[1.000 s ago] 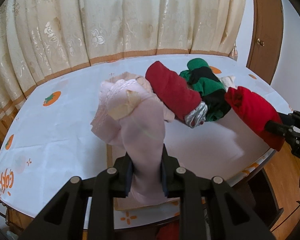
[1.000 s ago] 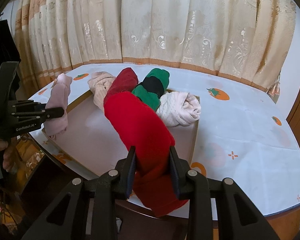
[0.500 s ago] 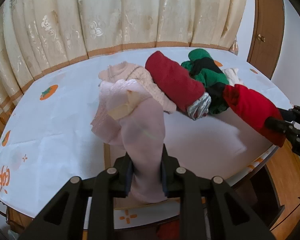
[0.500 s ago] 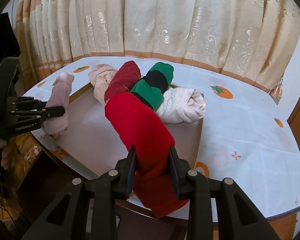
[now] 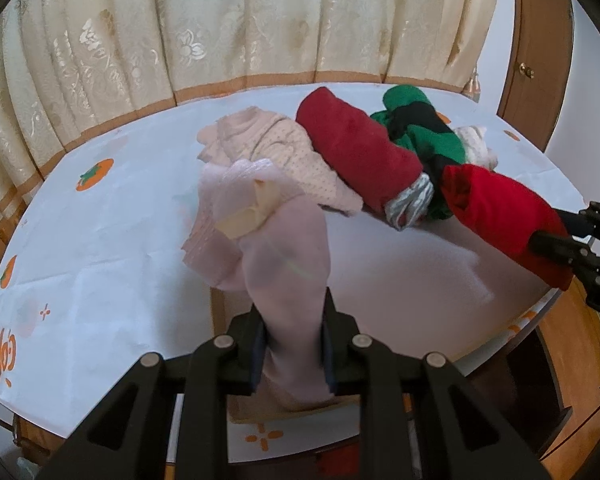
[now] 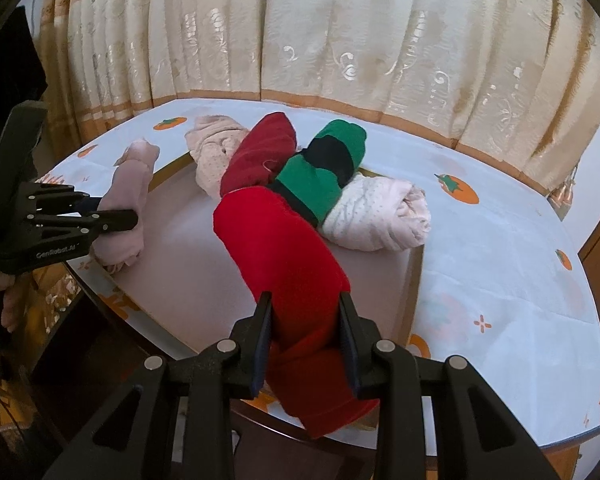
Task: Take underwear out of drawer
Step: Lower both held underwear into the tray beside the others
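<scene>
Over the shallow drawer (image 6: 414,280) on the table, the left gripper (image 5: 292,332) squeezes a pink roll of underwear (image 5: 276,256) at nine o'clock, and the right gripper (image 6: 306,340) squeezes a red roll (image 6: 284,256) at three o'clock.

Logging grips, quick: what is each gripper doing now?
Left gripper: shut on pale pink rolled underwear.
Right gripper: shut on bright red rolled underwear.

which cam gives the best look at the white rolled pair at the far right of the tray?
Right wrist view. The white rolled pair lies there nearly whole, beside the green-and-black roll. In the left wrist view only a sliver peeks out behind that green-and-black roll.
</scene>
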Demonstrator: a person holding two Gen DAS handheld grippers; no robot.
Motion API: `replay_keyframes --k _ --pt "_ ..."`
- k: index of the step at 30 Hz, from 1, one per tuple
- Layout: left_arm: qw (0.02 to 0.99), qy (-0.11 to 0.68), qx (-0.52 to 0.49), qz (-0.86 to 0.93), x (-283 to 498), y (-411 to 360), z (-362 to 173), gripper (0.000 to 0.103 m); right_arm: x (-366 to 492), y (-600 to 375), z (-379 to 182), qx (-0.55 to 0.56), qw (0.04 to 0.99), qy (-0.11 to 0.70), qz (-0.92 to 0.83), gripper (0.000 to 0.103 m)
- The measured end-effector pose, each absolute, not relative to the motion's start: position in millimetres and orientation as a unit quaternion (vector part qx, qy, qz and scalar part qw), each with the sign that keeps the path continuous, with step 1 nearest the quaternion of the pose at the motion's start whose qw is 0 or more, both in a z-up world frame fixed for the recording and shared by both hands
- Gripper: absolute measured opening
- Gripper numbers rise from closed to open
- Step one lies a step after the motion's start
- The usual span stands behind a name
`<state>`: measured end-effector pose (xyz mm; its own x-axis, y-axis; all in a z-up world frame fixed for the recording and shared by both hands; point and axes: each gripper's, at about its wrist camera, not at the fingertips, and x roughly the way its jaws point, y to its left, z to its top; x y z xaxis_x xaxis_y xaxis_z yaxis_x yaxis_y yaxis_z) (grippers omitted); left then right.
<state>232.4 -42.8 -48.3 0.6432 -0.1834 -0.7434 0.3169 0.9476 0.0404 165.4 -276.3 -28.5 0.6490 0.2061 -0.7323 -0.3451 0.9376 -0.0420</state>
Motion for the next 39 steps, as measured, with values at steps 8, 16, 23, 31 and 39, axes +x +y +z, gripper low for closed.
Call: replay_keyframes --k 8,16,23,31,39 --pt "0.899 0.406 0.085 -0.141 234.3 -42.9 -50.5 0.021 172.9 -270.8 -30.6 -0.105 0.896 0.405 0.15 0.034" --pt "0.896 0.41 0.088 -0.145 233.7 -41.6 -54.7 0.022 171.9 -267.2 -32.8 -0.13 0.89 0.414 0.138 0.035" --pt "0.896 0.406 0.104 -0.144 229.9 -45.6 -58.6 0.026 172.2 -267.6 -33.5 -0.126 0.891 0.415 0.136 0.038" --pt "0.898 0.4 0.115 -0.141 228.9 -45.0 -59.8 0.026 171.1 -270.8 -34.1 -0.12 0.893 0.413 0.136 0.038" --pt "0.9 0.395 0.118 -0.14 226.9 -45.3 -61.3 0.028 171.7 -271.3 -35.8 -0.117 0.893 0.413 0.135 0.038"
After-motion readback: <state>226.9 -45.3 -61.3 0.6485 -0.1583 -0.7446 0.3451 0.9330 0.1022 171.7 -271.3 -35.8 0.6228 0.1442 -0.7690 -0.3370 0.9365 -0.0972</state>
